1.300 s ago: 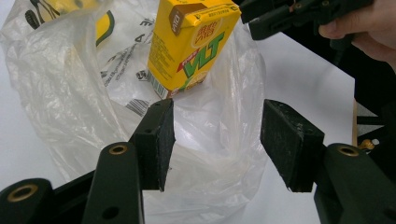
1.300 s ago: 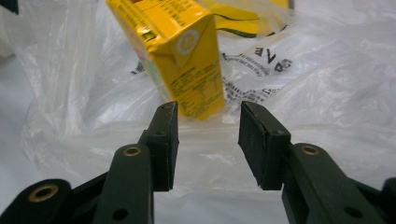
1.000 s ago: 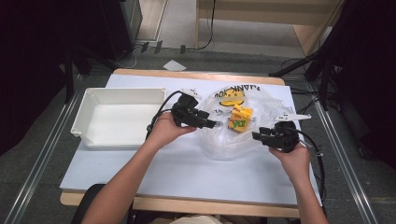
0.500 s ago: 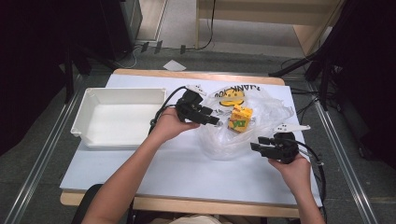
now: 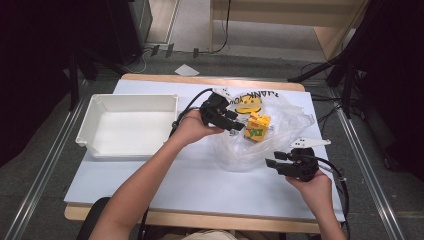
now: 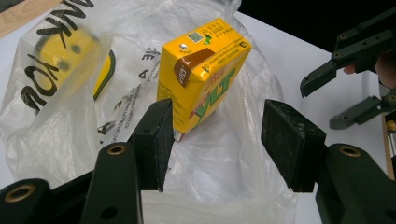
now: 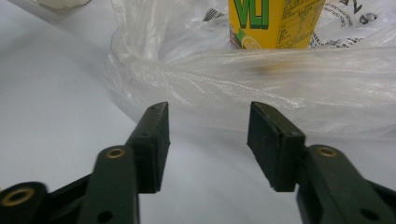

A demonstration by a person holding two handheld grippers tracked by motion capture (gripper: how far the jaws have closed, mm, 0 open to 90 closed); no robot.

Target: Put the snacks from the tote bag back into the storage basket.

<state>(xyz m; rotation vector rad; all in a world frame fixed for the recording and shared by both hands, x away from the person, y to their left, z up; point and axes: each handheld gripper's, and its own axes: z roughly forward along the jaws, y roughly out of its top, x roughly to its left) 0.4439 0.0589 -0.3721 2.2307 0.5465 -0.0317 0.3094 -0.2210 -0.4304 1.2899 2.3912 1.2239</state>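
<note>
Both grippers gape wide: left gripper before carton on bag; right gripper, just opening, faces bag edge; tray beyond.

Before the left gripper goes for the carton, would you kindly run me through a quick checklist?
1. Left gripper open, nothing between its jaws: ok.
2. Carton upright on the bag: ok.
3. Carton lined up between the left jaws: not ok, it sits toward one jaw.
4. Right gripper open, short of the bag edge; its jaws have just been opening: ok.
5. Bin ready to receive: ok.
</note>
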